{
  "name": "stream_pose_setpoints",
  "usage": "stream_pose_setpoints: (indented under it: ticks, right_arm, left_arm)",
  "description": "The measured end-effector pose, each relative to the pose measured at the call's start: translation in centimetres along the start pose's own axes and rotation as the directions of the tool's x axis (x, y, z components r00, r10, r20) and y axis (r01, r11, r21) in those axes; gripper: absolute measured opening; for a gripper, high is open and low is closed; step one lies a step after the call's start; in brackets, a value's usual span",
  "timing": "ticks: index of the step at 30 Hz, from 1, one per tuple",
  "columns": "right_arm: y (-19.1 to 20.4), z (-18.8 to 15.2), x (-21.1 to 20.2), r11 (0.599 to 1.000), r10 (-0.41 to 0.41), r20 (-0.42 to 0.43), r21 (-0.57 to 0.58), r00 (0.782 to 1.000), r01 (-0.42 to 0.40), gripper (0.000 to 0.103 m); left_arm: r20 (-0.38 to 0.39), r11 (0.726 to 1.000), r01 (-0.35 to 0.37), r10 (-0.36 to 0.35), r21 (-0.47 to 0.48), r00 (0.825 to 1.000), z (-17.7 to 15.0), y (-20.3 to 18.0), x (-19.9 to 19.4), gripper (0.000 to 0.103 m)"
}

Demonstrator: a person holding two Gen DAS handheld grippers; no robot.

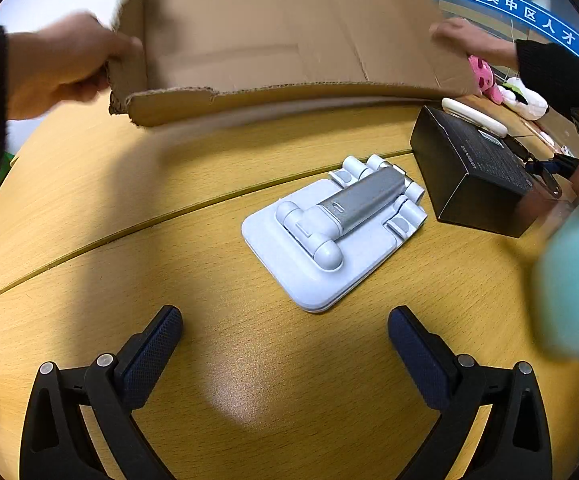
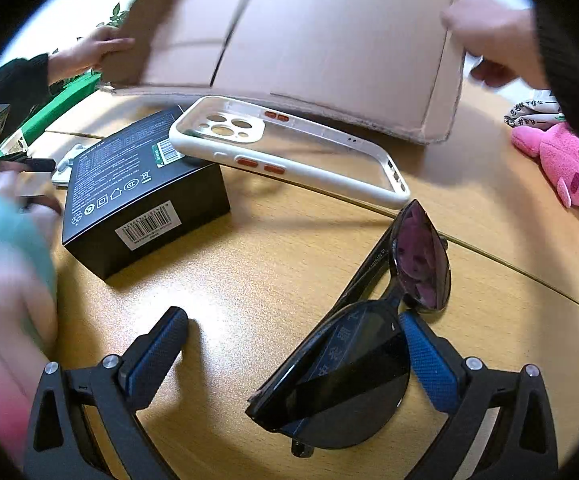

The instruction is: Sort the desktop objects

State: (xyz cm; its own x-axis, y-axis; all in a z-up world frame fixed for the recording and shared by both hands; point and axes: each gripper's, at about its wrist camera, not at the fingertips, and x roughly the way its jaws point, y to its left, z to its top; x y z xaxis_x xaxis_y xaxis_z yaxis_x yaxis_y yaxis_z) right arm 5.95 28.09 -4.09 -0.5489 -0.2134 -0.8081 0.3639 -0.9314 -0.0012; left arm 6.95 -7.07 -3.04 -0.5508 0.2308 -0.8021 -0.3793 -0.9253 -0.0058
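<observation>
Left wrist view has your left gripper (image 1: 285, 356) low over the wooden surface (image 1: 129, 208), fingers spread wide with nothing between them, and the grey stand (image 1: 329, 236) lying flat just ahead and a little right. Beyond it another person's hands (image 1: 61, 64) hold a cardboard box (image 1: 281, 40), tilted and blurred, above the far side. By the look of it, sorting has barely begun: the box is not yet set down and every item still lies out. On the right wrist view your right gripper (image 2: 293, 356) is also wide open; folded sunglasses (image 2: 369, 344) lie on the surface against the right finger, unclamped, since the left finger stands well apart from them. Behind sit a black carton (image 2: 137, 196) with a white phone case (image 2: 289, 152) propped on its top edge, and a pink plush (image 2: 569, 168) far right. Next, you would likely centre those fingers over the sunglasses and pinch across the frame, not the dark, glossy lenses, which look easy to smudge or let slip.
</observation>
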Motion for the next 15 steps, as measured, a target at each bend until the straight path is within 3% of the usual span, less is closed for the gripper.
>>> stream_pose_setpoints:
  ticks: [15]
  right_arm:
    - [-0.12, -0.26, 0.4, 1.0, -0.002, 0.001, 0.001, 1.0, 0.002, 0.103]
  left_arm:
    - [-0.001, 1.0, 0.006, -0.006, 0.007, 1.0, 0.12, 0.2, 0.07, 0.103]
